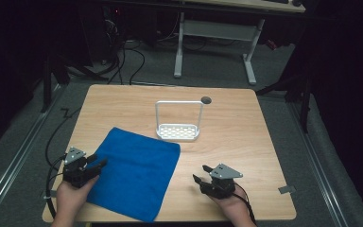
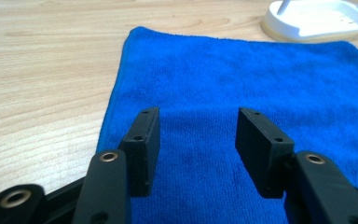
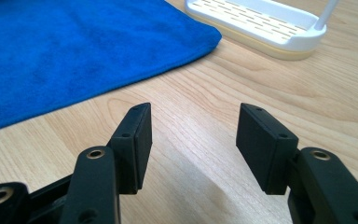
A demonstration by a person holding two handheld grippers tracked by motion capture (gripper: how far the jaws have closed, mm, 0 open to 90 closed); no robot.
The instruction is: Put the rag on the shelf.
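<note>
A blue cloth (image 1: 134,172) lies flat on the wooden table (image 1: 231,142), toward the front left. Behind its far right corner stands a white slotted rack (image 1: 178,131) with a tall wire handle. My left gripper (image 1: 98,162) rests at the cloth's left edge, open, its jaws just above the cloth (image 2: 242,84) with nothing between them. My right gripper (image 1: 201,174) sits on bare wood to the right of the cloth (image 3: 65,51), open and empty, pointing toward the rack (image 3: 261,23).
A small dark round hole (image 1: 206,100) marks the table's far edge. Beyond the table stand a white-legged desk (image 1: 217,33) and floor cables (image 1: 127,61). Bare wood stretches to the right of the rack.
</note>
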